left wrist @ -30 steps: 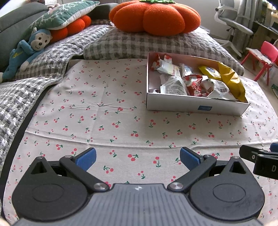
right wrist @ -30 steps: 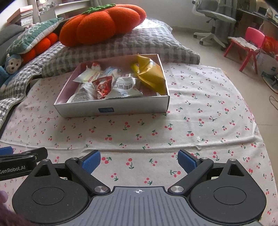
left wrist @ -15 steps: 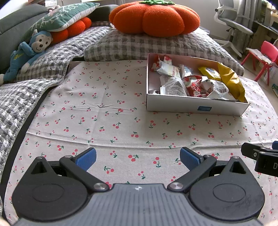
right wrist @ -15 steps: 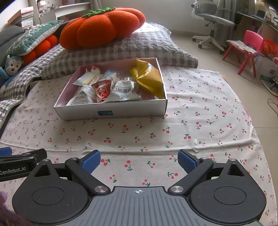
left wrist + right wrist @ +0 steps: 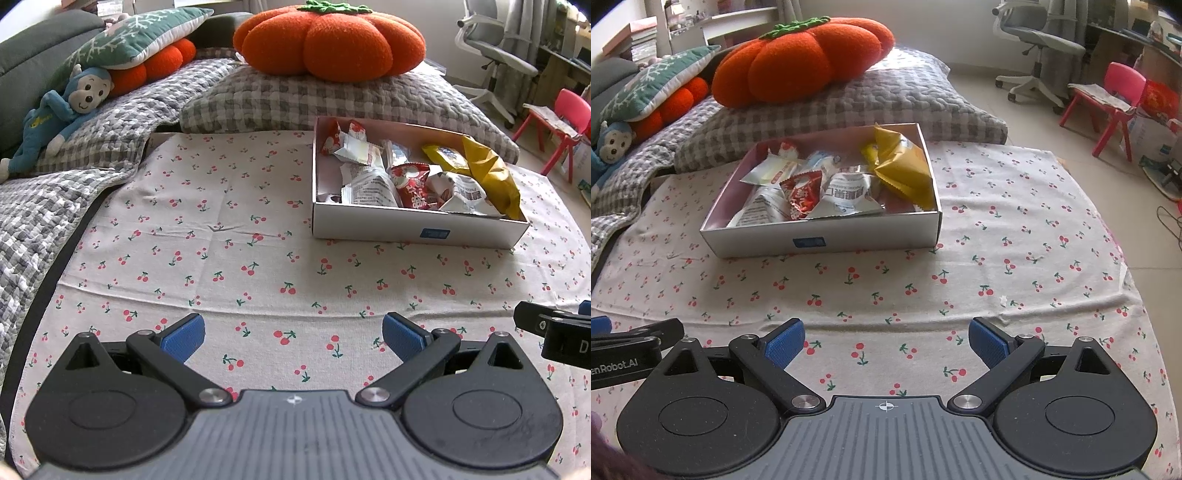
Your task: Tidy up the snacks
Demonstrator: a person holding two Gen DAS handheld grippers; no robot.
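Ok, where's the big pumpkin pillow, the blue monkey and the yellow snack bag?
pumpkin pillow [image 5: 332, 40], left wrist view, middle of its orange top.
blue monkey [image 5: 79, 94], left wrist view, on its face.
yellow snack bag [image 5: 905, 166], right wrist view, middle of the bag, inside the box.

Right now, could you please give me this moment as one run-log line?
left tongs open, empty | right tongs open, empty | snacks in box | both tongs over cloth, short of box

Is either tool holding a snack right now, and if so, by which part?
Nothing is held. The left tool and right tool are both open over the cherry-print cloth; the snacks lie in the white box.
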